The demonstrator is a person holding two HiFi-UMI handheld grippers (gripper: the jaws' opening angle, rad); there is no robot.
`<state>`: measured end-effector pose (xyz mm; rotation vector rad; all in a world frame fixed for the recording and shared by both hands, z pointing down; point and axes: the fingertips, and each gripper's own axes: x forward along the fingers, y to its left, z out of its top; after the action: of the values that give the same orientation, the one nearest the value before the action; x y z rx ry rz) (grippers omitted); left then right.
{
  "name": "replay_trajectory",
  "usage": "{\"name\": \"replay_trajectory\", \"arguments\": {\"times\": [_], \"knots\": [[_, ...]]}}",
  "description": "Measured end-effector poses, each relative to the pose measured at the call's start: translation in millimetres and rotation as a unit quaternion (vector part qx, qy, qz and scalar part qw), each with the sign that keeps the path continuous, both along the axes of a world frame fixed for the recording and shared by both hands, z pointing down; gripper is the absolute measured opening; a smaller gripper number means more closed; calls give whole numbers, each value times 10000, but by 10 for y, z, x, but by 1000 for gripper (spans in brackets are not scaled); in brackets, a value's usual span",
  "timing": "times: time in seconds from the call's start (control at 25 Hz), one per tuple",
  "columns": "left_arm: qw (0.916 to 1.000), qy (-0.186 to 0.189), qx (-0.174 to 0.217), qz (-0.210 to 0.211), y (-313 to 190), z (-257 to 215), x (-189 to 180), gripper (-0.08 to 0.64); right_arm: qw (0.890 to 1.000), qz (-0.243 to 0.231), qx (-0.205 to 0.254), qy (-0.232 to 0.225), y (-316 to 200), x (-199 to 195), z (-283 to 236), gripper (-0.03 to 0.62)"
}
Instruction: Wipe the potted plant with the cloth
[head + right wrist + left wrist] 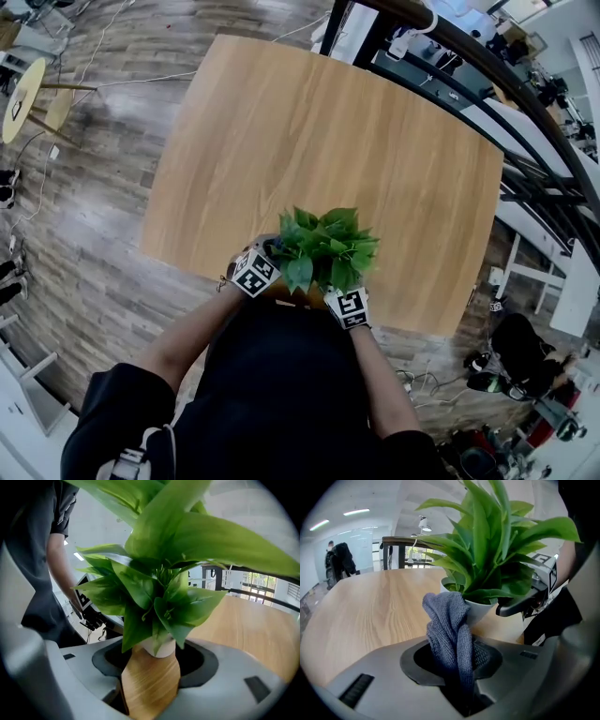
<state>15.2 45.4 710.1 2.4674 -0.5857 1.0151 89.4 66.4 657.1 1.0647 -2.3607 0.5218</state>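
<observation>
The potted plant (324, 247) stands near the table's front edge, its green leaves covering the pot in the head view. My left gripper (258, 270) sits just left of it, shut on a grey-blue cloth (451, 630) that bunches up out of the jaws right in front of the white pot rim (480, 610). On the plant's right is my right gripper (347, 302). In the right gripper view the wood-patterned pot (151, 677) stands between the wide jaws of that gripper (150, 688), and I see no pad pressing on it. One right fingertip (513, 606) shows beside the pot.
The wooden table (281, 122) stretches away beyond the plant. A dark railing (487, 75) runs along its far right. A round stool (23, 98) stands on the floor at the left. Bags and cables (497, 361) lie at the right. A person (340, 562) stands far off.
</observation>
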Motion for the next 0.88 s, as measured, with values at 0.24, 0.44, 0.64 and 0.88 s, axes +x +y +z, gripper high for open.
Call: {"name": "replay_trajectory", "arguments": {"times": [0.24, 0.44, 0.64, 0.88], "knots": [[9996, 17, 87, 252, 155, -62, 92, 135, 10000, 62, -25, -39, -113, -31, 1, 270], [9985, 136, 20, 527, 367, -113, 199, 135, 9999, 72, 71, -31, -152, -21, -22, 270], [9997, 185, -148, -35, 272, -101, 96, 135, 9998, -209, 4, -40, -24, -126, 5, 268], [9997, 127, 57, -186, -41, -103, -78, 135, 9997, -225, 28, 37, 109, -126, 40, 270]]}}
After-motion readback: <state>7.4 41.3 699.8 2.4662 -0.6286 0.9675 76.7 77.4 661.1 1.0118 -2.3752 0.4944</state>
